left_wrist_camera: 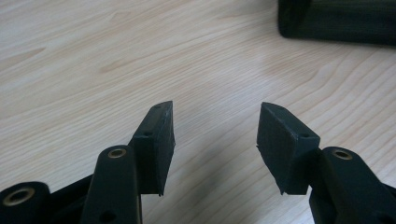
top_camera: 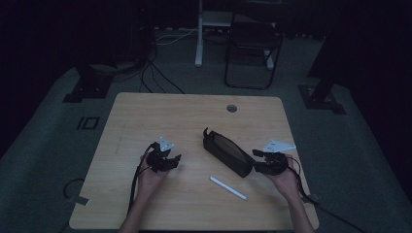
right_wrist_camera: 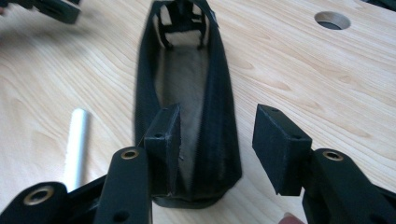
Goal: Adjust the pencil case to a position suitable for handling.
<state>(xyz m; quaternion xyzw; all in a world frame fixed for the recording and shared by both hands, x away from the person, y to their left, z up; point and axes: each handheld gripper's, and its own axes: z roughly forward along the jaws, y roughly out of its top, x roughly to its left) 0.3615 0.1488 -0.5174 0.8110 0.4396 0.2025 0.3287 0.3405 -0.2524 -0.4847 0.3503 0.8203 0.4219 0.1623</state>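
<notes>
Nearest me, my right gripper (right_wrist_camera: 215,144) has its blocky matte-black jaws apart, one pad inside the open mouth of the long, dark fabric pouch (right_wrist_camera: 187,93) and the other outside its wall, neither pressing on the cloth. Pale wood-grain worktop (top_camera: 145,116) carries that soft, boat-shaped pouch right of centre, with a slim white cylindrical stick (top_camera: 228,188) just beside it. My left gripper (left_wrist_camera: 215,144) hangs over bare wood, jaws apart around nothing.
</notes>
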